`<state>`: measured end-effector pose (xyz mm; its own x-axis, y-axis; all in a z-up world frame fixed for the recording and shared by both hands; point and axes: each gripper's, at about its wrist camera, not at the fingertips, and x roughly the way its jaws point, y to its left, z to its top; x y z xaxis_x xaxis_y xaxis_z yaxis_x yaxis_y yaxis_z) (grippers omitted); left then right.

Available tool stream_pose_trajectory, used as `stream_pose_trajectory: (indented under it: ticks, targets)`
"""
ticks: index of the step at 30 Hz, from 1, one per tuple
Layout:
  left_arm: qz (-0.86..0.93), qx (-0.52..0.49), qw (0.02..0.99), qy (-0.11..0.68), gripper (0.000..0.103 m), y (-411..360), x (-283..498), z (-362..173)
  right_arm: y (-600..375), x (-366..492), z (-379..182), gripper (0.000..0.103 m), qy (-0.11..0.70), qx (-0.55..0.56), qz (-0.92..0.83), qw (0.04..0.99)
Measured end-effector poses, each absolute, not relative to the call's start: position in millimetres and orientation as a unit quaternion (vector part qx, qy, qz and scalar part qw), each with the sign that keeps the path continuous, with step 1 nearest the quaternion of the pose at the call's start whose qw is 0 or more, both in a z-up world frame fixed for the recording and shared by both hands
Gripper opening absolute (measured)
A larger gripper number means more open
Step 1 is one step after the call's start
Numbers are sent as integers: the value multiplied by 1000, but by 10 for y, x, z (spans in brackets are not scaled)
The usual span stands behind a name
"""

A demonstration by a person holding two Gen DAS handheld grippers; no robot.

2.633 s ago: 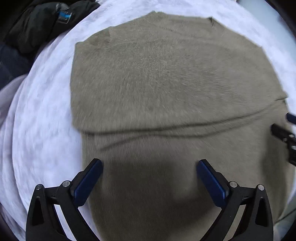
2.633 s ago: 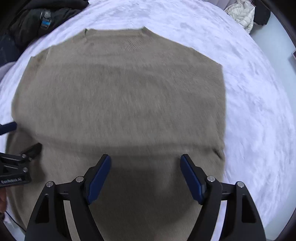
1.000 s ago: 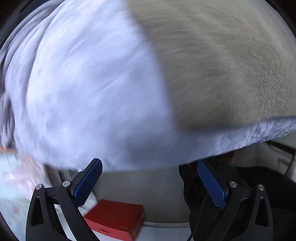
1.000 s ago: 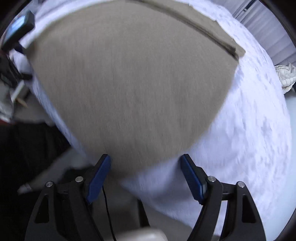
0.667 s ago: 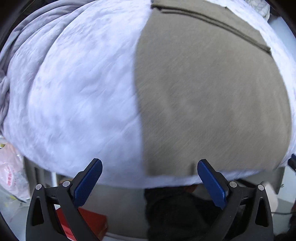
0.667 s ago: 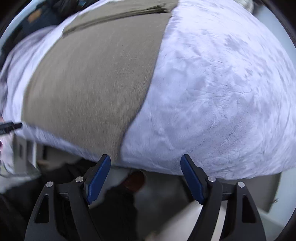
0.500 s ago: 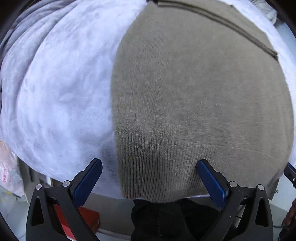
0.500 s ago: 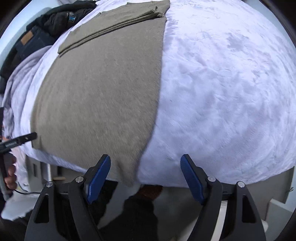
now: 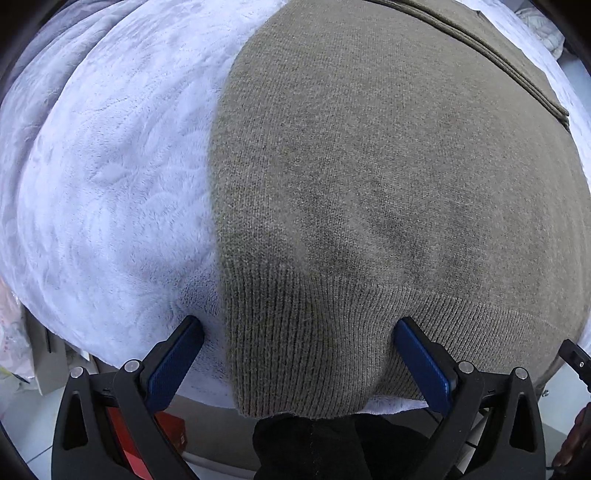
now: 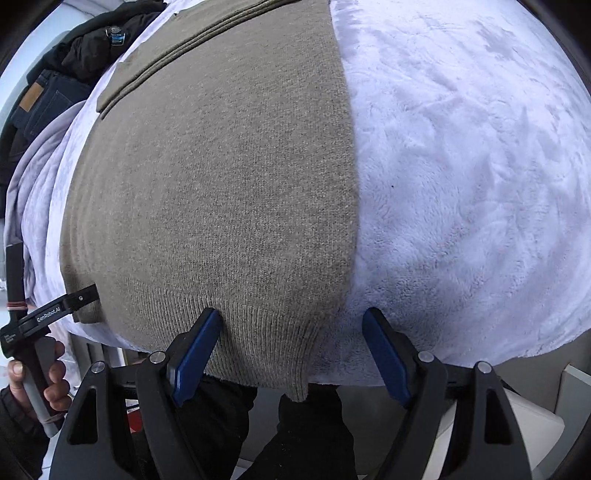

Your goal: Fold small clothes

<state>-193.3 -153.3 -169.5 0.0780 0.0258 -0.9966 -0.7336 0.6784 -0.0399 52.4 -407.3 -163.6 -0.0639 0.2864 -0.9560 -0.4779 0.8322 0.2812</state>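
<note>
An olive-brown knit sweater (image 9: 388,177) lies folded lengthwise on a white fleece blanket (image 9: 110,177), its ribbed hem at the near edge. My left gripper (image 9: 299,328) is open, straddling the hem's left corner; its pads do not press the cloth. My right gripper (image 10: 291,317) straddles the hem's right corner (image 10: 280,350) and its jaws are opening, with the knit between them but not pinched. The right wrist view also catches the left gripper (image 10: 51,310) at the hem's other corner, held by a hand (image 10: 48,380). Folded layers (image 10: 207,33) lie at the sweater's far end.
Dark jeans (image 10: 44,99) and a black jacket (image 10: 99,40) lie beyond the blanket's far left. A red box (image 9: 170,424) sits on the floor below the bed edge. The person's black trousers (image 10: 306,435) are right under the hem. A white garment (image 9: 543,26) lies far right.
Both grippers have swung round from over the flat sweater to its hem end at the bed edge and come down close. The hem corners now lie between their open fingers.
</note>
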Motion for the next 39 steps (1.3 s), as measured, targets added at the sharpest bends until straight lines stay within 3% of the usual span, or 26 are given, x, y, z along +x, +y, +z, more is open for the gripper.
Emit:
stream_pose_trajectory:
  ticks: [4, 9, 39]
  targets:
    - [277, -285, 676, 620, 103, -1575, -1912, -1770, -4150, 479, -1635, 91, 671, -81, 280, 681]
    - [273, -283, 676, 623, 103, -1602, -1904, -1452, -4073, 435, -1656, 95, 666, -92, 266, 691]
    - [252, -265, 665, 651, 103, -1448, -1735, -1617, -4142, 375, -1659, 92, 680, -86, 250, 684]
